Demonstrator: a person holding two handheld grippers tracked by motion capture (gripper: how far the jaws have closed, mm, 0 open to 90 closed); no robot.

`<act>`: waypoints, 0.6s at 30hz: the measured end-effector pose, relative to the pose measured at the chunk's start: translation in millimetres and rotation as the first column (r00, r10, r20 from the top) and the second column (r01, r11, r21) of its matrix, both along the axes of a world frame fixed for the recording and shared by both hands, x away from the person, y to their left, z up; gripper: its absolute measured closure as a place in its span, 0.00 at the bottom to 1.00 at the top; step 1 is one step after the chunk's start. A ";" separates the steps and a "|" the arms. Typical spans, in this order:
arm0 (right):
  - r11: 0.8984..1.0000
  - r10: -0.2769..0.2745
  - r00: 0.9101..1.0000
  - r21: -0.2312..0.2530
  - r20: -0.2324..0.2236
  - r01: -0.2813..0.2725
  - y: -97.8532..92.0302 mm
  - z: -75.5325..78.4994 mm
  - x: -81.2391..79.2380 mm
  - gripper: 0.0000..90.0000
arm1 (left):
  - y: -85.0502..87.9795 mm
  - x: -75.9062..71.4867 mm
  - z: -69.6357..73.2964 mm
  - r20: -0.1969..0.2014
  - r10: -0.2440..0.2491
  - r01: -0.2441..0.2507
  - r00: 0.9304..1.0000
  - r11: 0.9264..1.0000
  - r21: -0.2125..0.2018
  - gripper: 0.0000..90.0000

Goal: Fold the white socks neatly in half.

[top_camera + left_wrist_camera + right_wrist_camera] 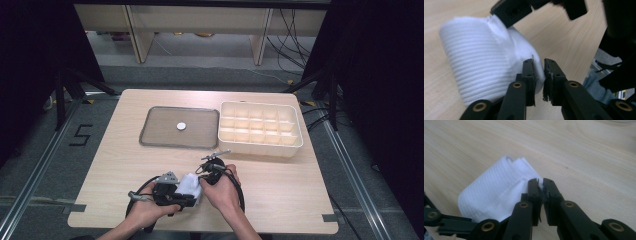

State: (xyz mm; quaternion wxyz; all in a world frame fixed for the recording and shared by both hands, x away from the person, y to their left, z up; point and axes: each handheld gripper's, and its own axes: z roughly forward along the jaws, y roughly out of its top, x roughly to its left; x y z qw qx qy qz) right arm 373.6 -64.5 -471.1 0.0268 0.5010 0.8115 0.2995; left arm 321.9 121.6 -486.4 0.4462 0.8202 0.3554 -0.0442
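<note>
1. Since the table (280,195) is the biggest thing here, start there: its near edge is where both hands work, probably so the cloth stays close and easy to control.
2. Further back, the compartment box (260,128) and the flat tray (150,132) sit side by side, well apart from the action. A small white disc (180,126) lies on the tray.
3. The white ribbed sock (479,65), rolled or folded over, rests on the table between the two grippers.
4. The right gripper (540,182) is clamped on a thin fold of the sock, likely to anchor it.
5. The left gripper (539,62) has a narrow gap between its jaws; whether it's pinching fabric is hard to tell, honestly.
</note>
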 end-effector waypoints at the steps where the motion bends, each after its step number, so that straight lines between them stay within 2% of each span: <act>1: 1.000 -0.006 1.000 0.004 -0.004 0.006 0.2 0.9 -0.7 0.94 | 3.8 -1.4 5.0 0.009 0.024 -0.024 1.000 1.000 -0.013 0.83; 3: 1.000 -0.011 1.000 0.007 -0.003 0.011 0.5 0.7 -0.6 0.94 | 11.9 -0.1 10.9 0.022 0.041 -0.040 0.999 0.998 -0.045 0.82; 5: 1.000 -0.011 1.000 0.006 -0.001 0.011 0.5 0.3 -0.4 0.93 | 19.1 2.2 15.1 0.041 0.077 -0.075 0.996 0.996 -0.044 0.82; 6: 1.000 -0.001 1.000 0.008 0.013 0.001 0.0 -0.3 -0.1 0.93 | 26.0 9.6 13.6 0.037 0.111 -0.109 0.993 0.992 -0.062 0.84; 7: 1.000 -0.002 1.000 0.006 0.008 0.001 0.1 -0.8 0.3 0.94 | 26.0 9.6 13.6 0.037 0.111 -0.109 0.993 0.992 -0.062 0.84; 8: 1.000 -0.002 1.000 0.006 0.008 0.001 0.1 -0.8 0.3 0.94 | 29.3 14.8 10.8 0.044 0.145 -0.143 0.988 0.989 -0.034 0.84; 10: 1.000 -0.015 1.000 0.010 0.005 0.015 1.3 -0.2 -0.8 0.94 | 31.7 21.5 3.3 0.055 0.162 -0.162 0.985 0.987 0.000 0.86; 11: 1.000 -0.016 1.000 0.011 0.005 0.016 1.5 0.0 -1.0 0.94 | 32.7 24.1 -0.5 0.038 0.159 -0.159 0.987 0.987 0.014 0.87; 12: 1.000 -0.004 1.000 0.002 0.020 0.004 0.4 -0.6 0.0 0.94 | 32.9 25.6 -4.3 0.034 0.156 -0.157 0.987 0.987 0.018 0.88; 13: 1.000 0.000 1.000 0.005 0.012 0.000 0.6 -1.1 -0.1 0.94 | 32.5 25.3 -8.6 0.020 0.155 -0.156 0.988 0.987 0.027 0.88; 15: 1.000 -0.001 1.000 0.006 0.013 0.001 0.6 -1.3 -0.2 0.94 | 32.0 24.5 -9.6 0.021 0.165 -0.166 0.986 0.985 0.038 0.88; 16: 1.000 -0.004 1.000 0.010 0.014 0.004 1.3 -1.8 -0.3 0.94 | 32.1 24.7 -11.7 0.020 0.159 -0.160 0.987 0.987 0.031 0.88; 18: 1.000 -0.002 1.000 -0.009 0.022 0.002 0.8 -3.2 -0.1 0.94 | 32.2 24.8 -12.5 0.019 0.165 -0.166 0.986 0.985 0.041 0.88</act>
